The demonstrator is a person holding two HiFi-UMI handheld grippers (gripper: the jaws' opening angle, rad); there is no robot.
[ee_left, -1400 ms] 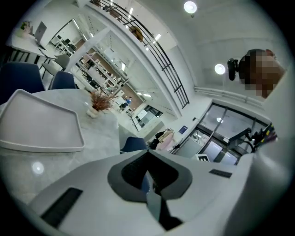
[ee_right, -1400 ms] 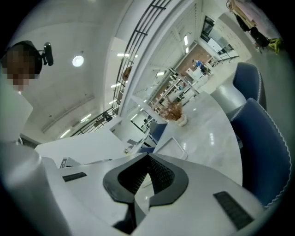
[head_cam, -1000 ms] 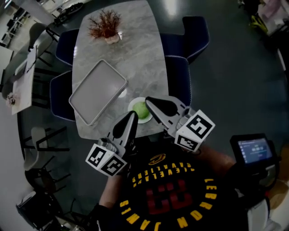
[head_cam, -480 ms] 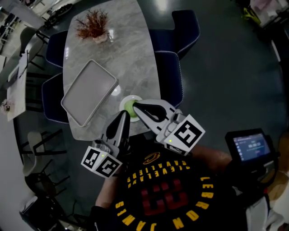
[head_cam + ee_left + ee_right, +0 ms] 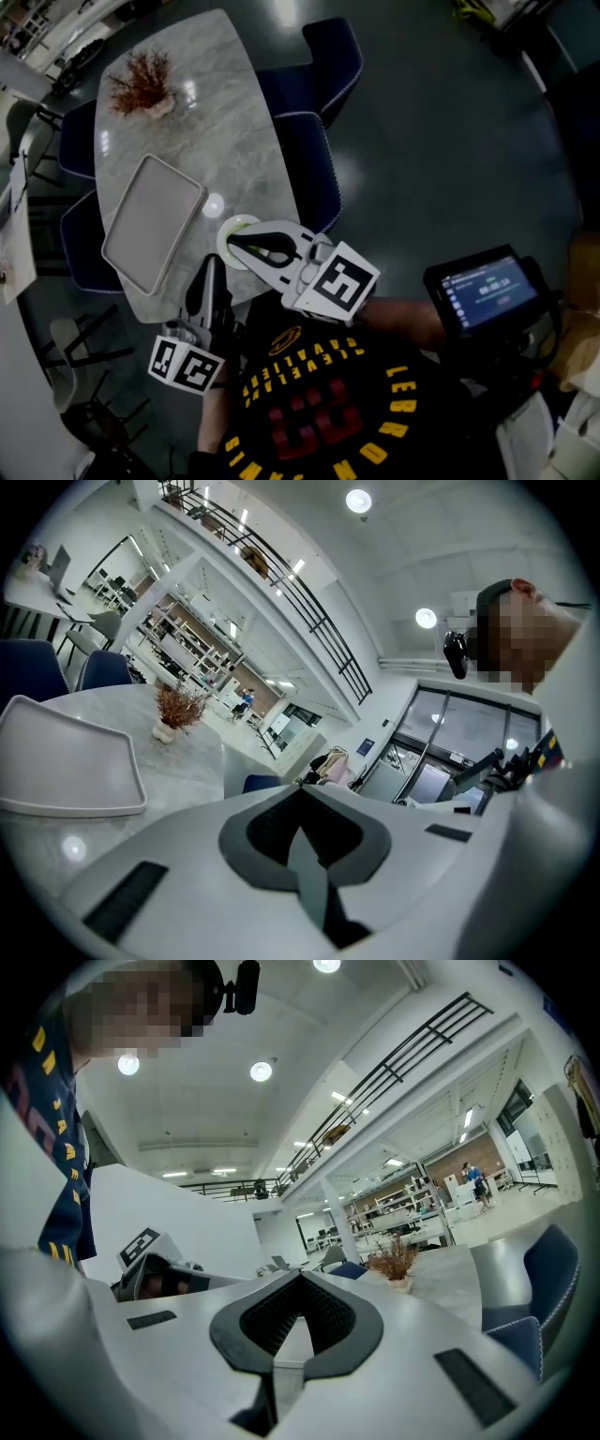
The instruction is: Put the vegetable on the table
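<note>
While the person stands at the near end of the grey marble table (image 5: 234, 122), neither claw has anything in it. Near that edge, the left claw (image 5: 212, 265) is clenched tight, its 2 jaws pressed together with nothing between them. The right claw (image 5: 230, 246), just beside it, is clenched too: in the right gripper view its dark pads meet at the tip and only the open room shows beyond them.

Directly under the right claw's tip sits a small round white plate (image 5: 236, 223), and the claw covers most of it. I can't spot the vegetable in any of the 3 views; if it lies on that plate, it is hidden beneath the right claw. Ahead of the left claw and a little to its left lies a grey rectangular tray (image 5: 150, 230). Well beyond both claws stands a reddish dried plant (image 5: 141, 82).

From where I stand, the job looks hardly begun, since nothing is grasped and nothing green rests on bare marble. What seems left is to open 1 claw, take the vegetable, and set it down on the free stone ahead of the right claw.
</note>
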